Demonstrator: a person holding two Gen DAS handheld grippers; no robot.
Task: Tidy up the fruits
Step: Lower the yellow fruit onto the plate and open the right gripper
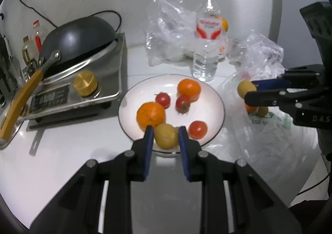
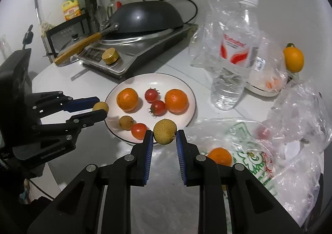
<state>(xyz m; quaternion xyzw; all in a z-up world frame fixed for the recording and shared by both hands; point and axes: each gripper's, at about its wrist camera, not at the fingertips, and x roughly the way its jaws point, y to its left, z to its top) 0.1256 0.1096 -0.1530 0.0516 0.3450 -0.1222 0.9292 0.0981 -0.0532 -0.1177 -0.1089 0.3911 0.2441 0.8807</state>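
White table [image 2: 51, 72] against a pale wall, carrying a white plate [image 2: 189, 93] with a dark rim. Left claw [image 1: 166, 135]: narrowed about a yellowish longan-like fruit [image 1: 165, 136], both blue pads at its sides, over the plate's near edge. In the right wrist view the same left claw [image 2: 99, 107] shows that fruit [image 2: 100, 106] between its tips at the plate's rim. Right claw [image 2: 165, 135]: likewise narrowed on a second yellow-brown fruit [image 2: 165, 131], held just short of the plate; the left pad touches, while contact on the right pad is hard to confirm. Ahead of the right claw the plate holds two oranges [image 2: 127, 99], three red tomatoes [image 2: 158, 107] and one small brown fruit [image 2: 126, 122]. To the right of this claw lies a printed plastic bag [image 2: 255, 157] with another orange [image 2: 220, 156] on it; a red item within crumpled clear plastic is too blurred to name. Beyond the plate stand a water bottle [image 2: 236, 53] and an induction cooker [image 2: 132, 55] bearing an upturned black wok [image 2: 145, 17]. A further orange fruit [image 2: 293, 60] sits far right, partly masked by plastic in the left wrist view.
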